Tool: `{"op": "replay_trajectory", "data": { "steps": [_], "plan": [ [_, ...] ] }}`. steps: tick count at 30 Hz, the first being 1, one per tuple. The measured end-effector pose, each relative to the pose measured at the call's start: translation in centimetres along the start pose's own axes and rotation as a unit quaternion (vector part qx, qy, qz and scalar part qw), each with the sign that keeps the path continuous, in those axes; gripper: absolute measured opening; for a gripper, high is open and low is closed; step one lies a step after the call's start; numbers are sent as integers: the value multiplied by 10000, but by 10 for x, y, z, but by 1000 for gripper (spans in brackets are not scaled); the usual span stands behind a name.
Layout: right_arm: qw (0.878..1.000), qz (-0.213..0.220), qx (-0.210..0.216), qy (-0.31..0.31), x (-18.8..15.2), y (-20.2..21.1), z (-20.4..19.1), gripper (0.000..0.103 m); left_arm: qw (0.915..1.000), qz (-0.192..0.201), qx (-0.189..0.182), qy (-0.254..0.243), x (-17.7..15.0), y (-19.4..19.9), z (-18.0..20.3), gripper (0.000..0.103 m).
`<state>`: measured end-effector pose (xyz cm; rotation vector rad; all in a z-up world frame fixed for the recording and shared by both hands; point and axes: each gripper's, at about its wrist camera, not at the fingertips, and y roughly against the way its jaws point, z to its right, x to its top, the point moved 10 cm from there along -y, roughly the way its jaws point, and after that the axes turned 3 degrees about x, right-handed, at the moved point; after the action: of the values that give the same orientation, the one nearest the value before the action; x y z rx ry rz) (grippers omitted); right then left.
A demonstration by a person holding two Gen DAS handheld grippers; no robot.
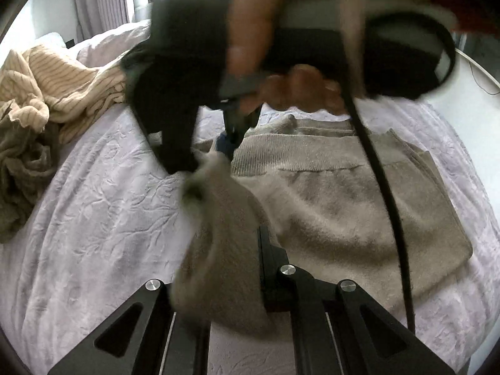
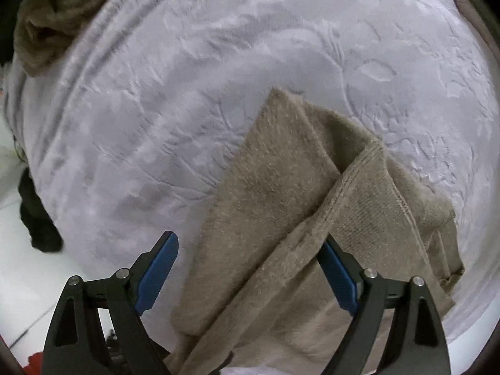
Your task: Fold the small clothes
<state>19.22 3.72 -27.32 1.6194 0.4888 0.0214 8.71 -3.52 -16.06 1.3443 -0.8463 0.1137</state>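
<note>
Step in hand: a fold of the taupe fleece garment looks to be under way on the bed; part of it already lies flat and squared, one flap is lifted.

Left tongs: pinched narrow on a bunch of the garment, which drapes up over the jaws and hides the tips; the flat part lies just beyond and to the right of them.

Right tongs: blue pads spread wide, nothing clamped. The garment lies under and between them, its ribbed hem crossing just ahead of the right-hand pad; whether that pad brushes the cloth I cannot tell.

Person's hand: wrapped round the right tool's handle, hovering over the garment's far end in the left view, blurred.

Next move, my guess: the open tongs need to settle on a corner or hem edge and close, so both ends of the flap can be carried over together and laid straight.

Edges: the pointed corner sticks out ahead of the right tongs, free on the bedspread.

Open room: plenty of bare bedspread ahead and left of the right tongs.

Clutter: a striped cream garment is heaped far left of the left tongs, well apart; a dark brown cloth lies at the far left corner in the right view.

Cable: a black lead dangles across the garment, to the right of the left tongs, and could snag.
</note>
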Motion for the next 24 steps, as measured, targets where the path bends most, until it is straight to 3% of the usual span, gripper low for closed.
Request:
{"op": "replay_trajectory", "data": {
  "steps": [1,2,3,6,11,18,24],
  "plan": [
    [9999,30,-120,55,-1,-1,4,47,10000,44,-11,-28,4,3,2,9],
    [9997,82,-241,67,-1,-1,9,29,9999,87,-14,-67,7,7,5,9],
    [9997,185,-184,2,-4,1,14,20,9998,161,-42,-138,13,12,9,8],
    [9947,822,520,-326,-14,26,26,18,9982,397,-206,-407,31,33,32,9],
    [9692,1854,1466,-697,-58,85,61,18,9915,702,-512,-966,57,60,87,9],
    [9247,3110,1901,-1103,-144,149,131,18,9715,925,-964,-1957,67,75,189,9],
    [8815,3705,2161,-1975,-233,145,213,18,9510,654,-1349,-2704,36,50,275,8]
  ]
}}
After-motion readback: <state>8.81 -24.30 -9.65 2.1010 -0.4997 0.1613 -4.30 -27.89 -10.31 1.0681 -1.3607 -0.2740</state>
